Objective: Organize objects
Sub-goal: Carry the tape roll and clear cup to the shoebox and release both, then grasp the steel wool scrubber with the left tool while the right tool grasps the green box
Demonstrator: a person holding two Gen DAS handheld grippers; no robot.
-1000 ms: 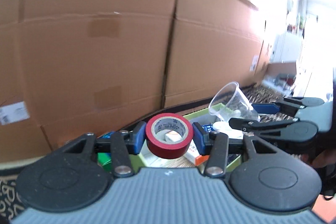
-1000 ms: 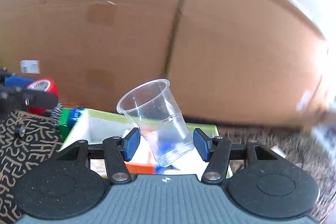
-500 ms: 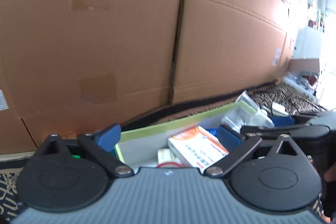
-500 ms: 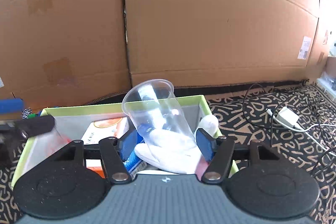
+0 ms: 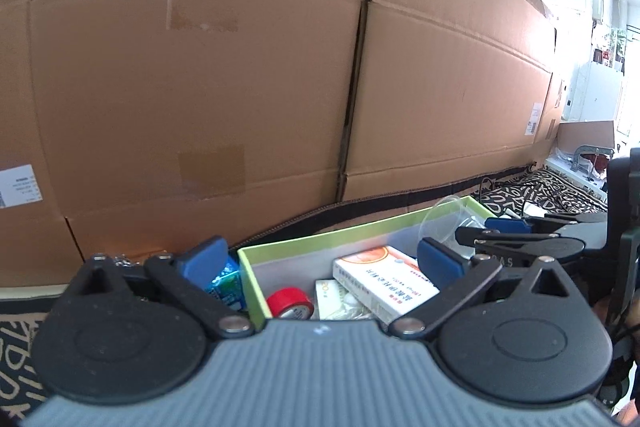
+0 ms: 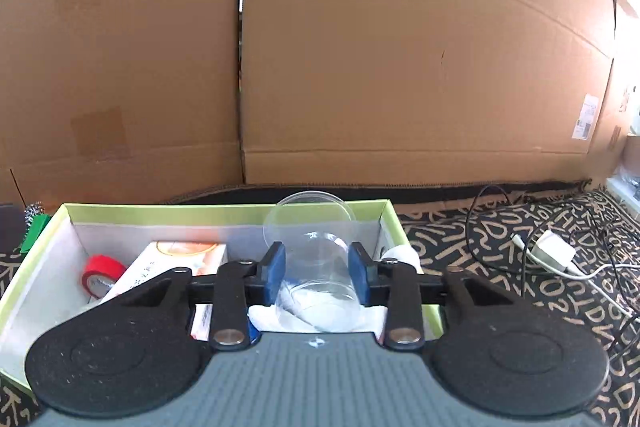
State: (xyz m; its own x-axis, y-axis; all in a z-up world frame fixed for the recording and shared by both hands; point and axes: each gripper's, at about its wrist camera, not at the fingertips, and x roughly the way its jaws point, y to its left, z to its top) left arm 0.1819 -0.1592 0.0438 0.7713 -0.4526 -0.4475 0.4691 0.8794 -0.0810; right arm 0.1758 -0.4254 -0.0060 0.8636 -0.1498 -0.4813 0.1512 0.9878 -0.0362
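Observation:
A green-rimmed open box (image 5: 320,238) holds a red tape roll (image 5: 289,303) and a white and orange medicine carton (image 5: 384,281). My left gripper (image 5: 322,259) hangs over the box's left end, wide open with nothing between its fingers. In the right wrist view the same box (image 6: 200,209) holds the tape roll (image 6: 102,273) at its left. A clear plastic cup (image 6: 316,255) leans in the right part of the box. My right gripper (image 6: 316,267) has its blue pads on both sides of the cup, and its jaws are closing on it.
Tall cardboard cartons (image 6: 400,67) form a wall just behind the box. A white glove or cloth (image 6: 404,255) lies under the cup. A white charger (image 6: 554,253) with cables lies on the patterned mat to the right. A blue-green packet (image 5: 228,283) sits outside the box's left wall.
My left gripper let go of the red tape roll, which now lies in the box, and its jaws went wide. My right gripper brought the cup down into the box.

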